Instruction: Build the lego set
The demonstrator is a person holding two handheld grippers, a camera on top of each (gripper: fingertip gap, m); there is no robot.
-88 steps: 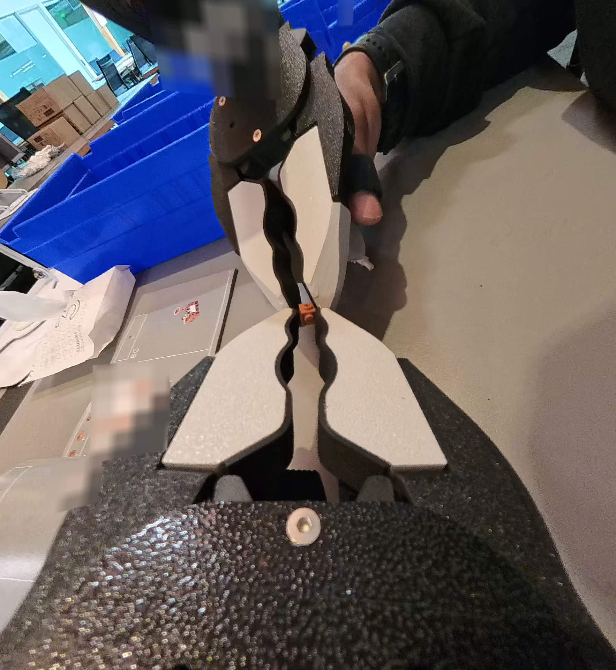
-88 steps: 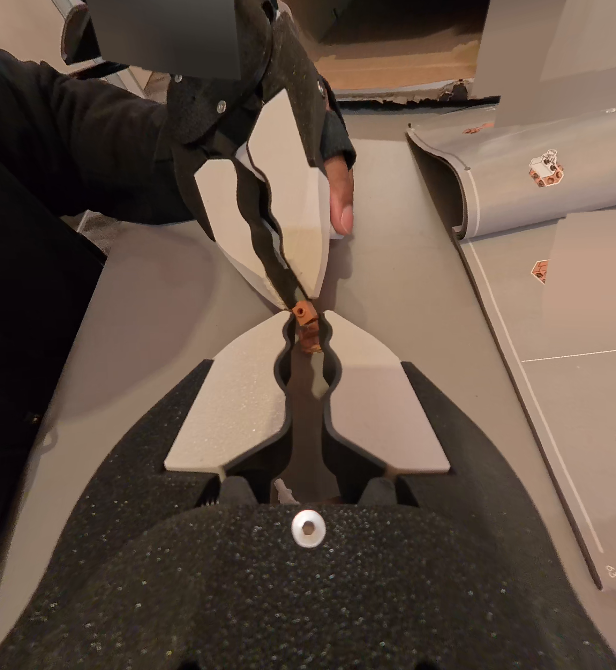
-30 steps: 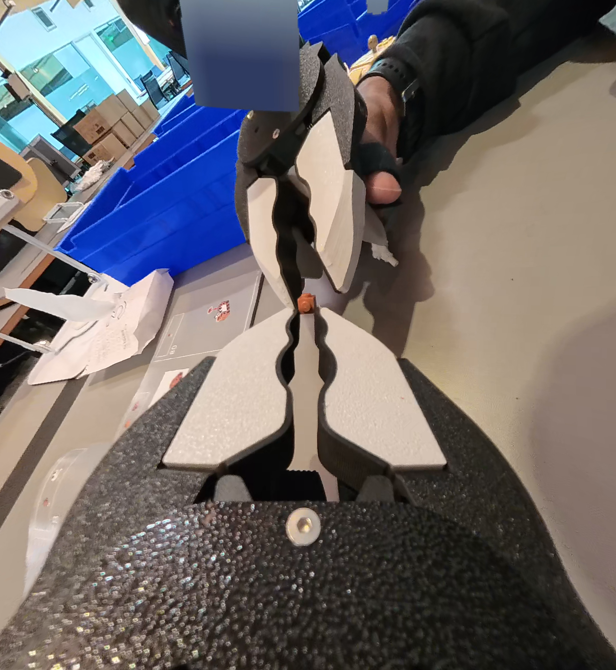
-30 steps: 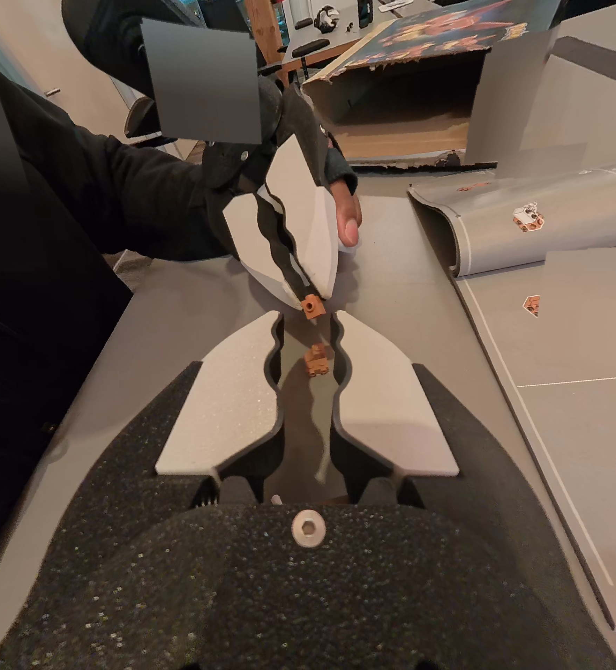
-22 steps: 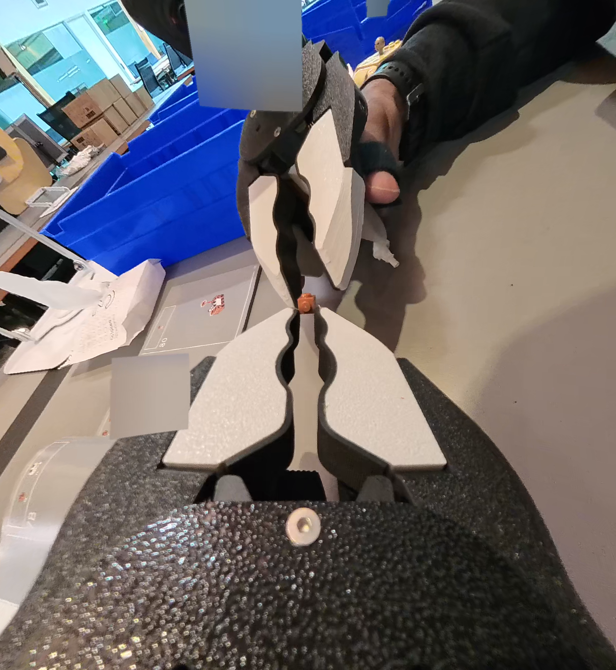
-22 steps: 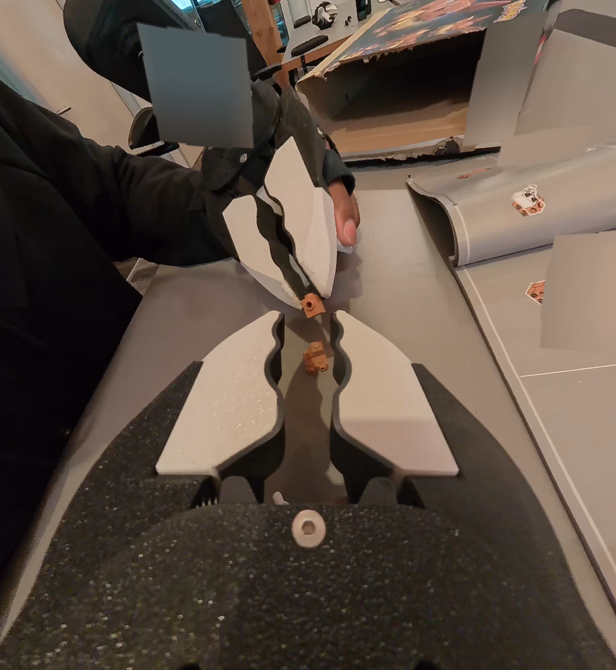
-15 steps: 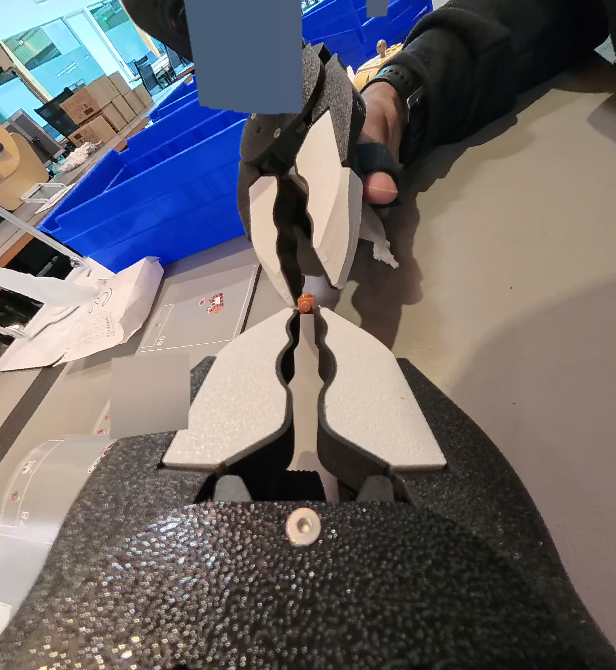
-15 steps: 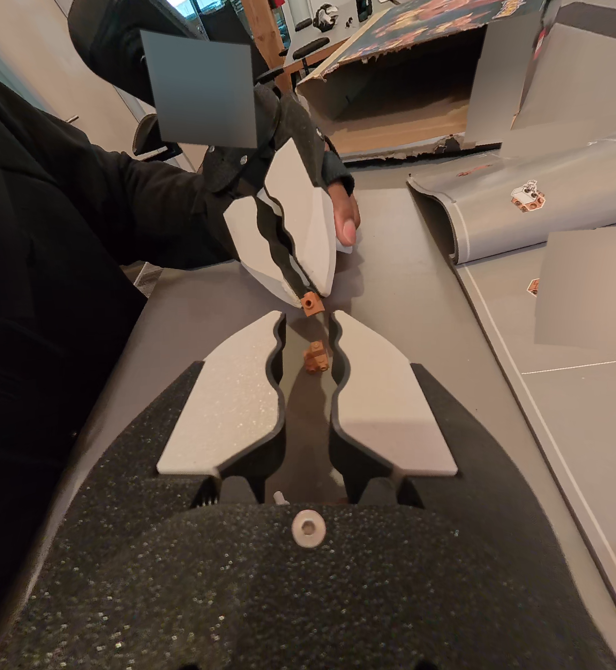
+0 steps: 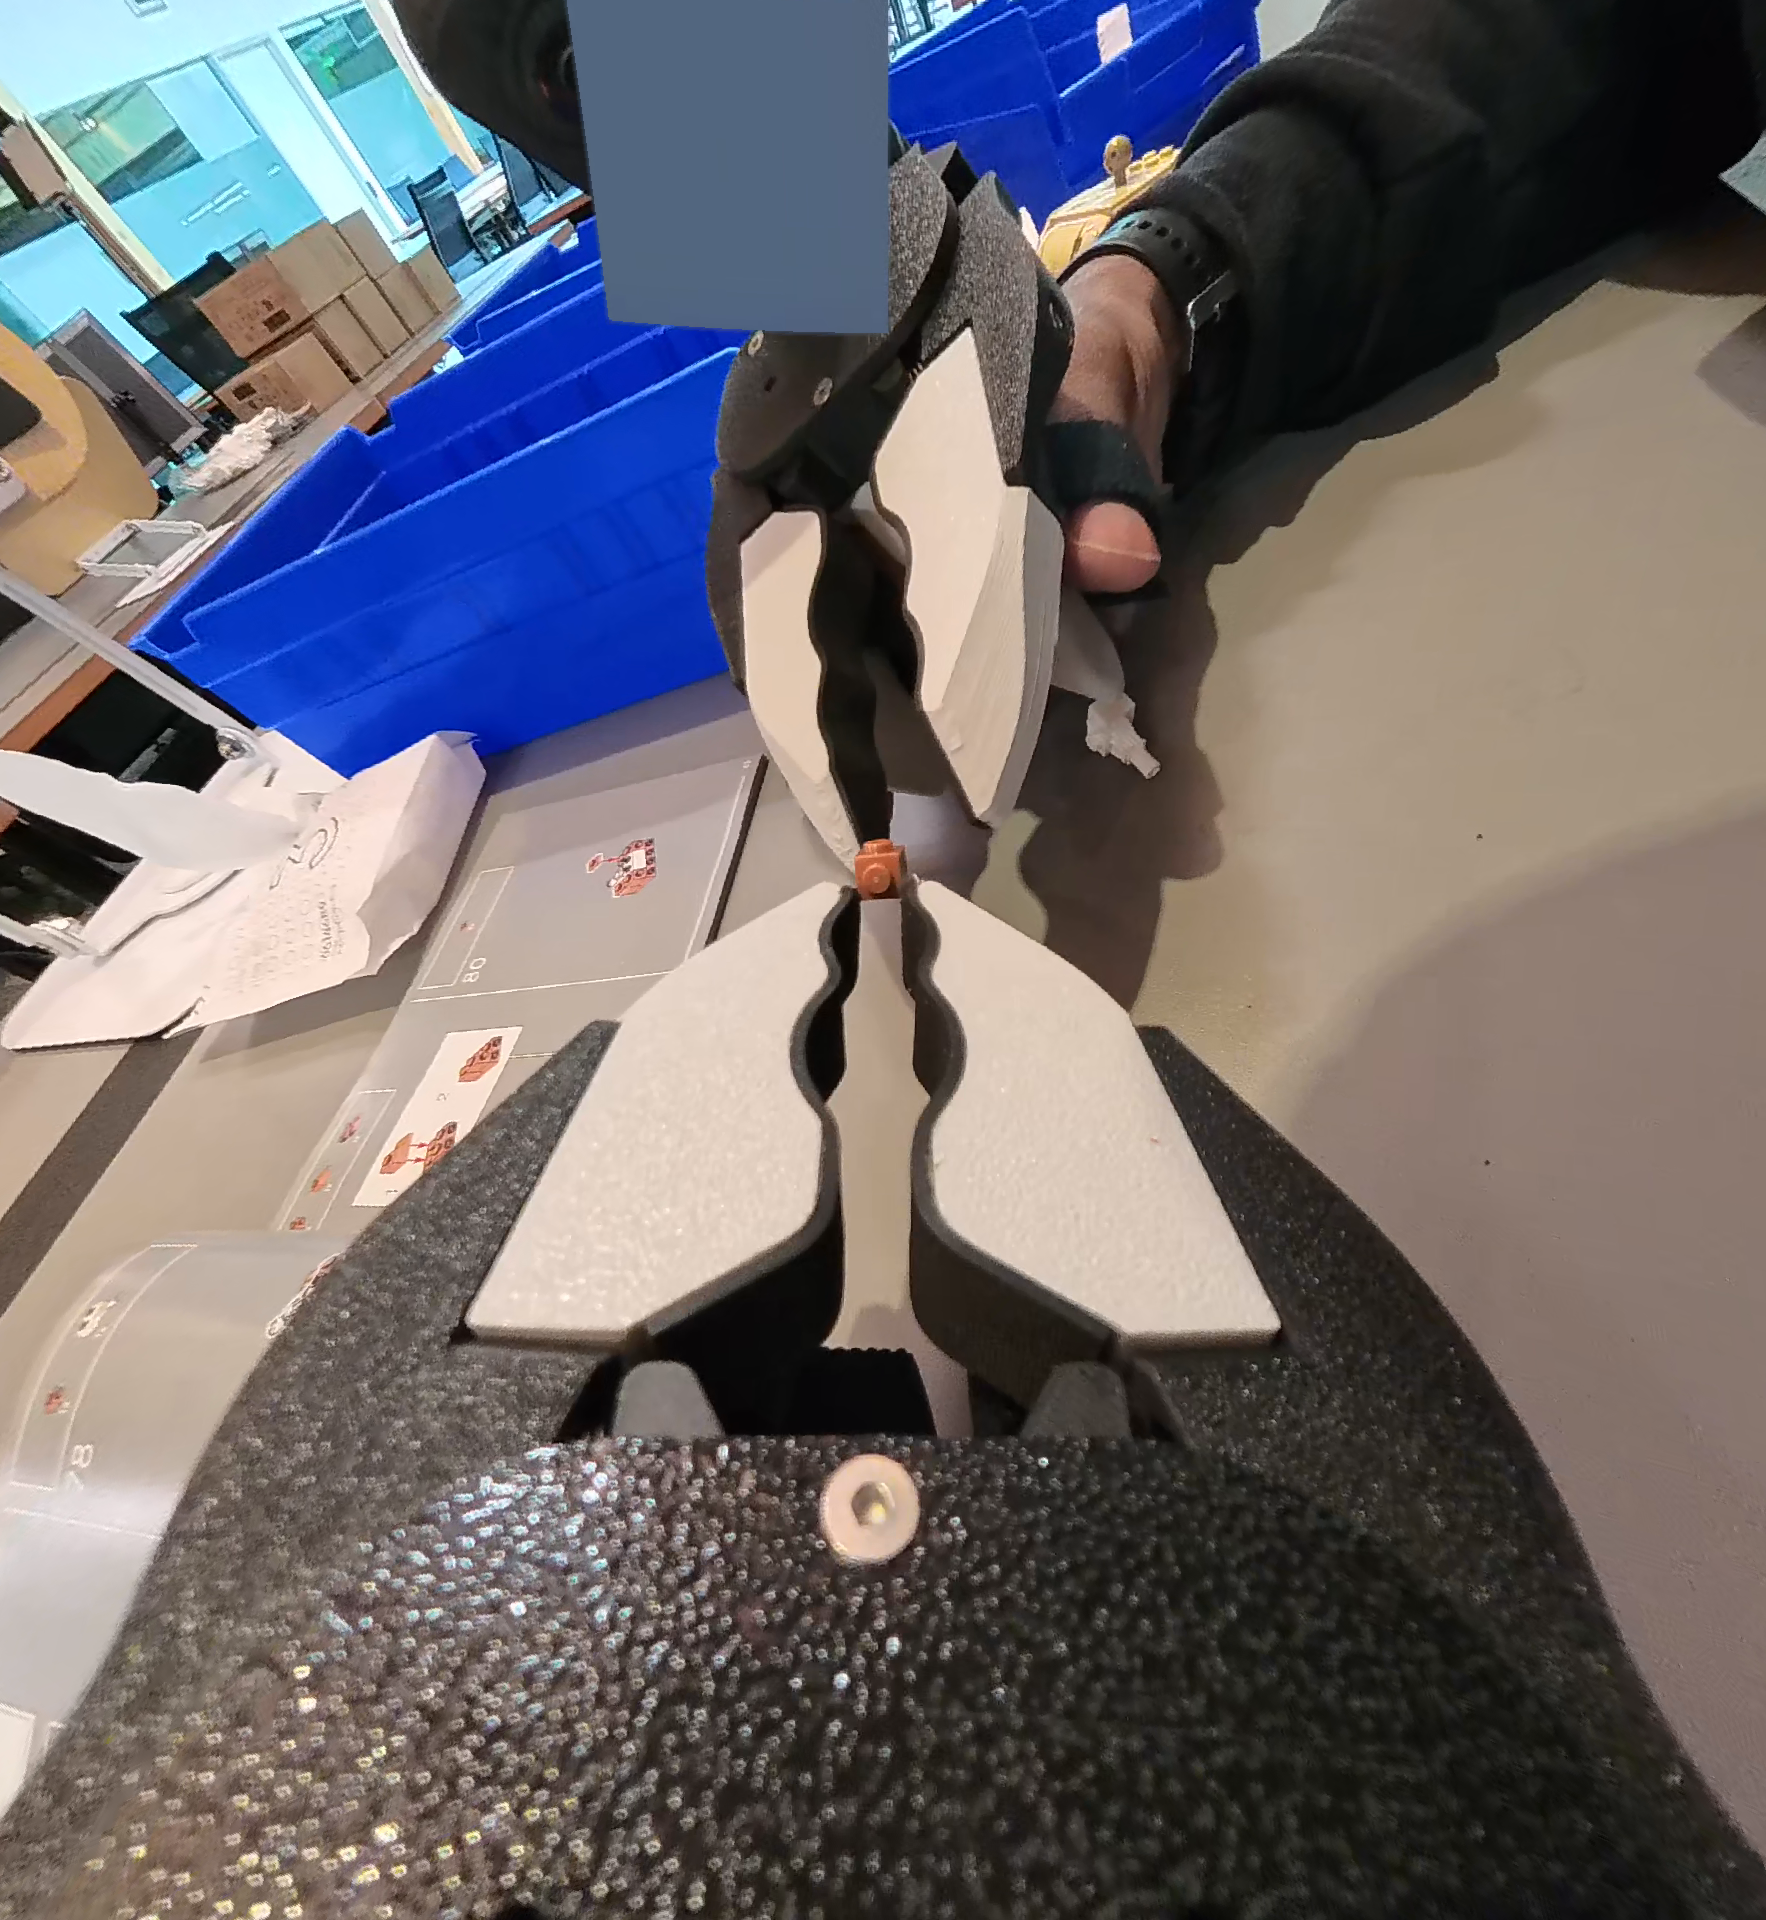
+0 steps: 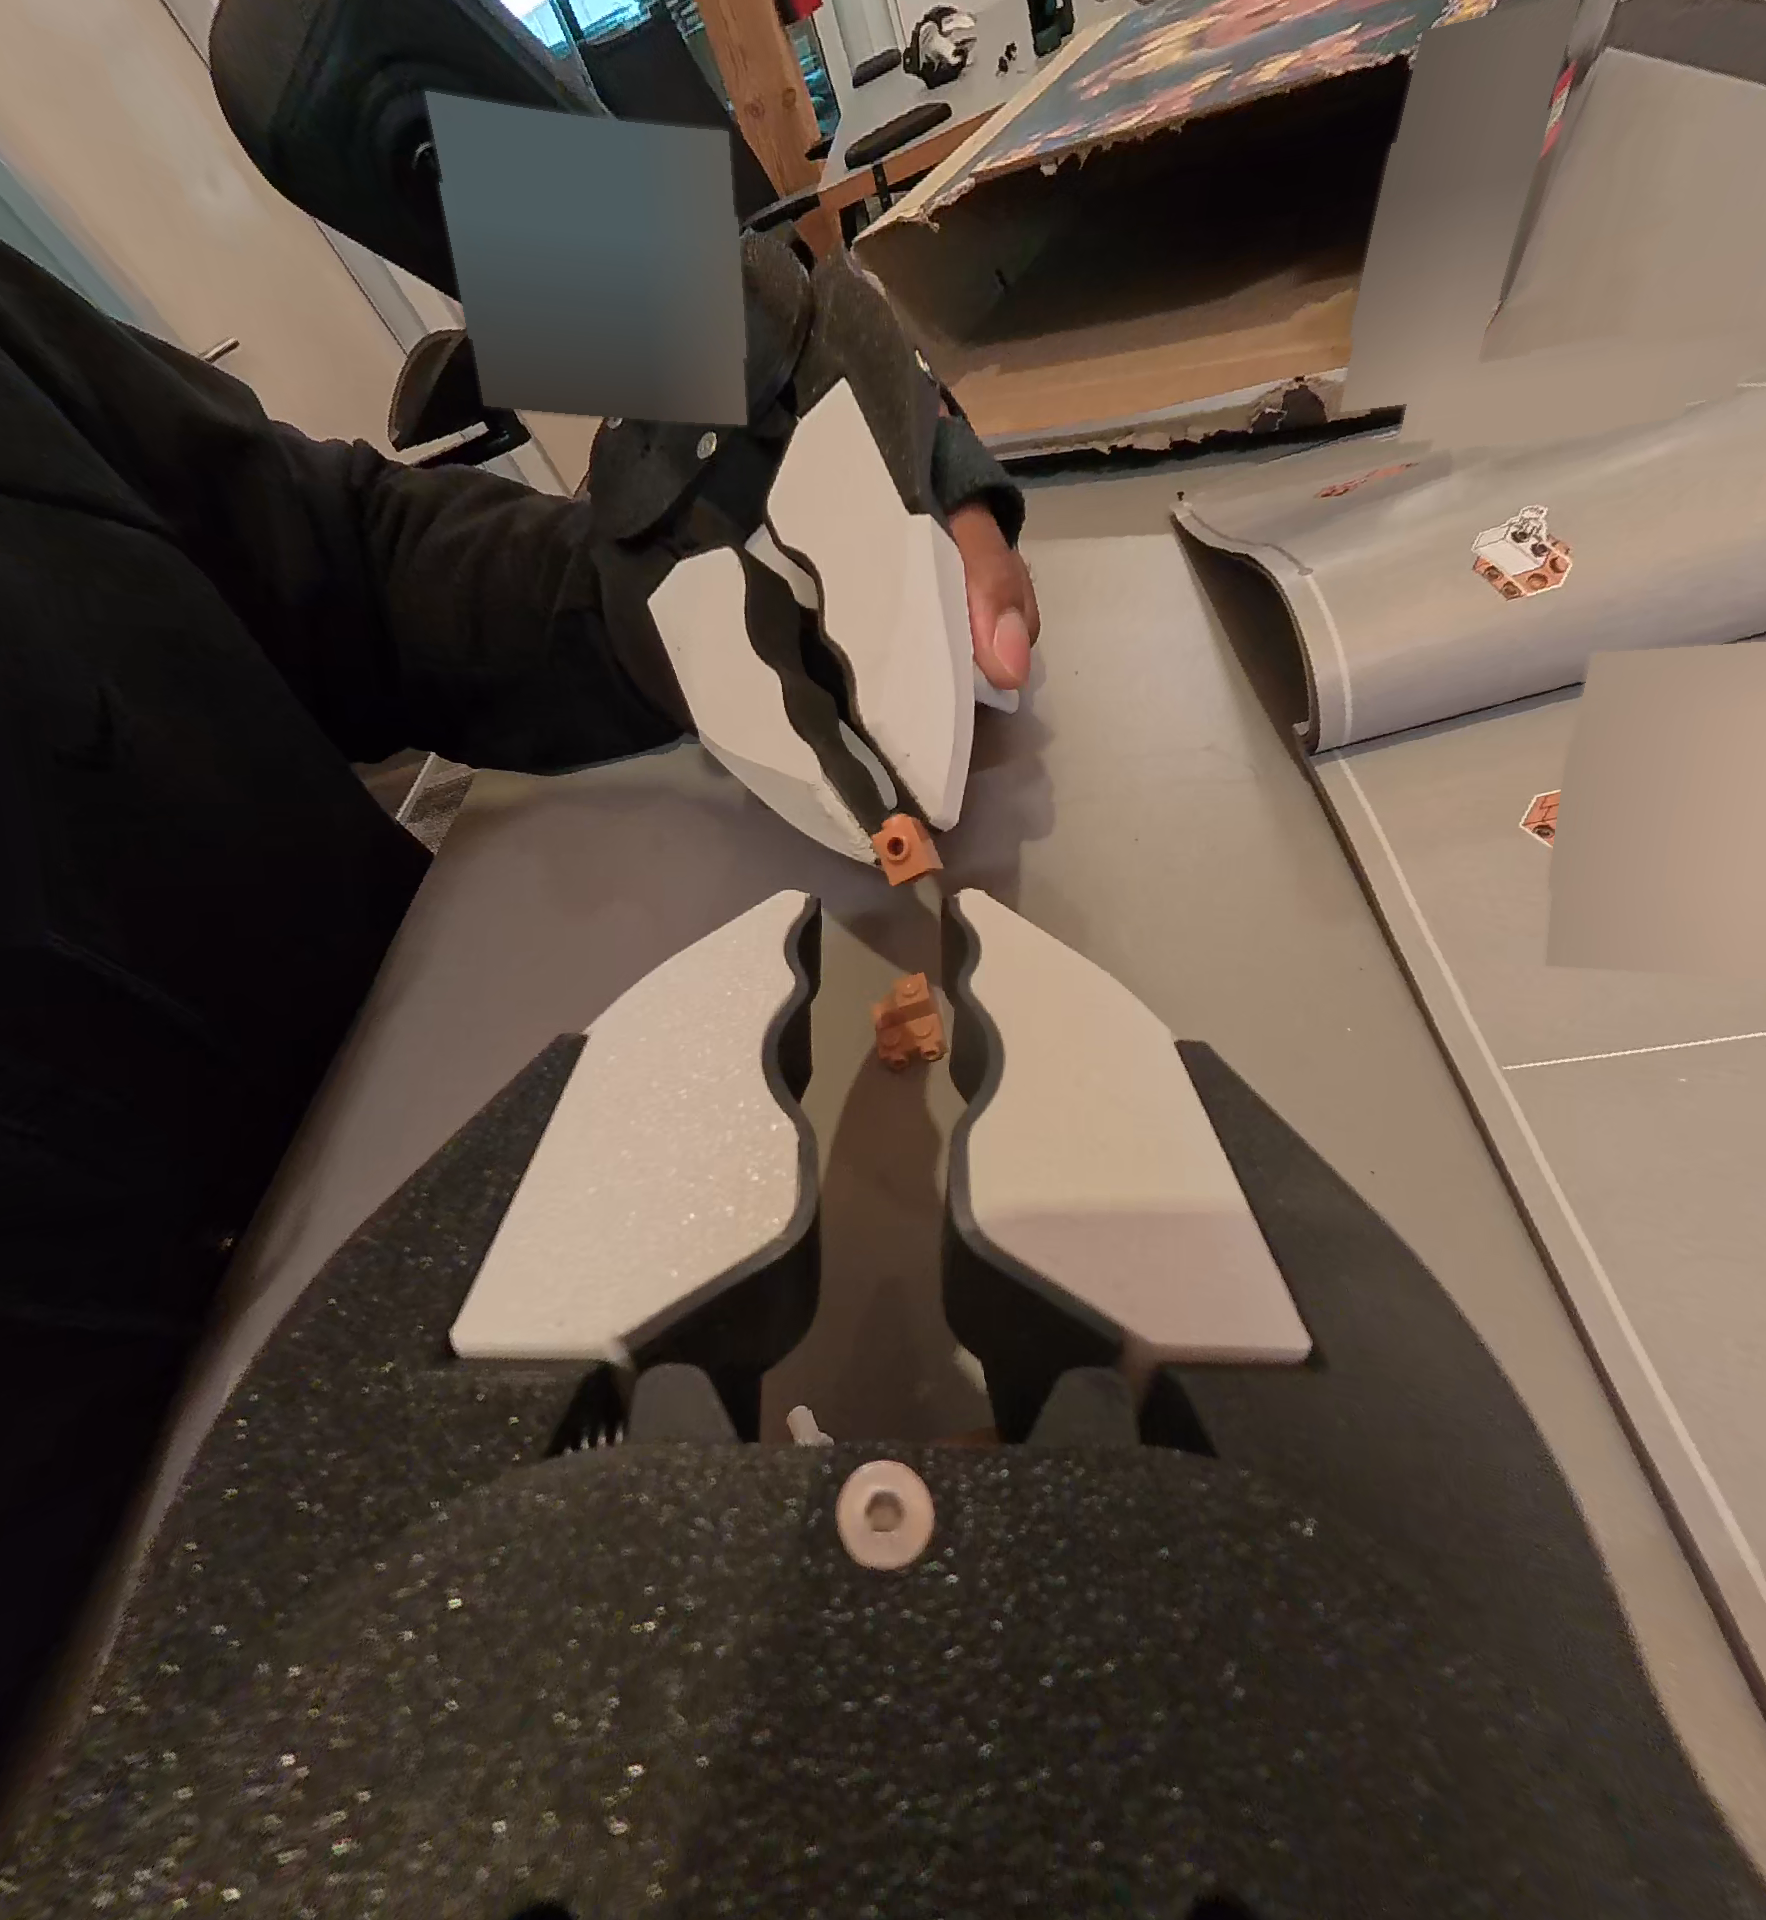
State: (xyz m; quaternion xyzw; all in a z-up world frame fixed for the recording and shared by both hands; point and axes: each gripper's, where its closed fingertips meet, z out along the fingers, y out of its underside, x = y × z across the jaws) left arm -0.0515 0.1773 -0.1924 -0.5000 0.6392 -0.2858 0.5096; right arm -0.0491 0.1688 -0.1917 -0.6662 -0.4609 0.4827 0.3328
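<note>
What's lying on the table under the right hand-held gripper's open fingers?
A small orange brick assembly lies on the grey table between the open fingers of the right hand-held gripper, untouched. Its underside is hidden.

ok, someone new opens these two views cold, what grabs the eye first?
The two tongs meeting tip to tip: the left tongs pinch a small orange-brown brick at their very tips, with the right tongs facing them, open and holding nothing. Next, a little brick assembly of the same colour lying on the grey table between the right tongs' fingers. Behind, bright blue bins stand out in the left view.
</note>
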